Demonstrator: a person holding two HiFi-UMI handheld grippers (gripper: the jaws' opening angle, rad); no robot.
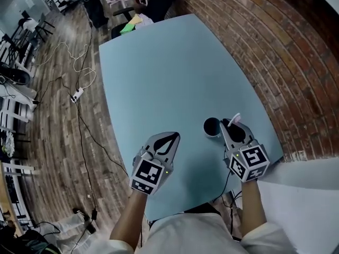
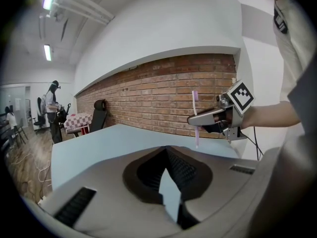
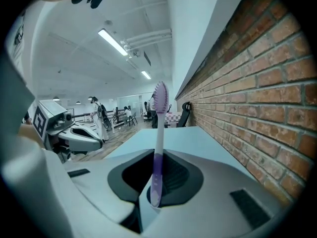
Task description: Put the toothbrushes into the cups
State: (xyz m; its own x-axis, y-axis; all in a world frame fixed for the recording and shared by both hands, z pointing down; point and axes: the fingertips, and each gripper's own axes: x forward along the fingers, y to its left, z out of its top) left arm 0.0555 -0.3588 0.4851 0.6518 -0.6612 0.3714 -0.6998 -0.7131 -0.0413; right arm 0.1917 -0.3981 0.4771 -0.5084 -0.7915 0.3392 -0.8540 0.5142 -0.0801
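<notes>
Toothbrush: a purple-handled toothbrush (image 3: 158,148) stands upright, bristle head up, its lower handle set deep between the jaws of the right gripper (image 1: 229,125); it is above the table and not in a cup.
Right gripper: clamped on the toothbrush handle, pointing away from the person, near the table's right edge.
Cup: one dark cup (image 1: 211,127) stands upright on the table, just left of the right gripper's tips; whether a second cup sits under that gripper cannot be told.
Left gripper: the left gripper (image 1: 175,135) has its jaw tips drawn together with nothing between them; only a sliver of table shows through the gap behind the tips. It is held over the near part of the table, well apart from the cup.
Table: a light blue table (image 1: 169,78), bare over most of its top.
Wall: a brick wall (image 1: 254,30) runs along the table's right side.
Floor: a wooden floor (image 1: 58,105) to the left, with cables (image 1: 79,73) trailing across it.
Background: a standing person (image 2: 53,108) far off in the room.
</notes>
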